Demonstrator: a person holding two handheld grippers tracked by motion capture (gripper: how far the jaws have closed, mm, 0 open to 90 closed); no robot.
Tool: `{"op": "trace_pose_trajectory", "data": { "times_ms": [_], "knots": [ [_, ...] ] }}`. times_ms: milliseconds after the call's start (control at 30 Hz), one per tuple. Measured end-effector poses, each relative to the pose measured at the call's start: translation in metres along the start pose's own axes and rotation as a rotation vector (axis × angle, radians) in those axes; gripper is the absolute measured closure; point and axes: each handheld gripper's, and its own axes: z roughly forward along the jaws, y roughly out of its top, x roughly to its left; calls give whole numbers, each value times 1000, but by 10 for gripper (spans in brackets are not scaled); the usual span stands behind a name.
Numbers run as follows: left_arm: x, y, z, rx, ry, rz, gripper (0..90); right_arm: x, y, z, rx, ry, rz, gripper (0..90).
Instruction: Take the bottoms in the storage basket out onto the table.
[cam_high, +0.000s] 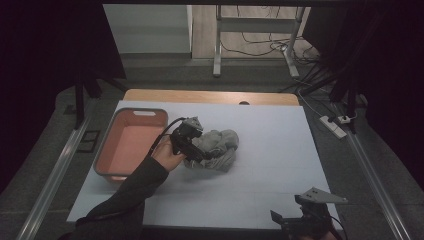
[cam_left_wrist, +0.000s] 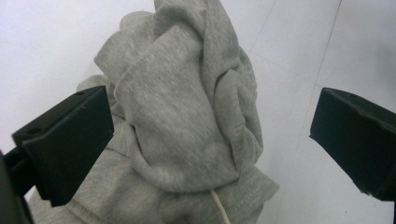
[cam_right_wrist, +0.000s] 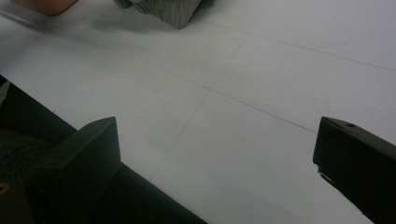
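The left tongs (cam_left_wrist: 210, 140) gape around the crumpled grey fleece garment (cam_left_wrist: 187, 126); lower them and pinch one thick fold. The right tongs (cam_right_wrist: 215, 163) idle, released, over the white counter (cam_right_wrist: 261, 84).

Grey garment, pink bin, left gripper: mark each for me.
grey garment (cam_left_wrist: 187, 126), left gripper view, central bunched fold.
pink bin (cam_high: 102, 150), high view, left wall.
left gripper (cam_left_wrist: 212, 144), left gripper view, midway between its open jaws.
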Motion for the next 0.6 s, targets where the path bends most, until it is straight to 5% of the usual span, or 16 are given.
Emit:
{"op": "trace_pose_trajectory", "data": {
  "times_ms": [600],
  "knots": [
    [-6, -15, -9, -57, -29, -19, 0, 1, 0, 1, 5, -3, -1, 9]
  ]
}}
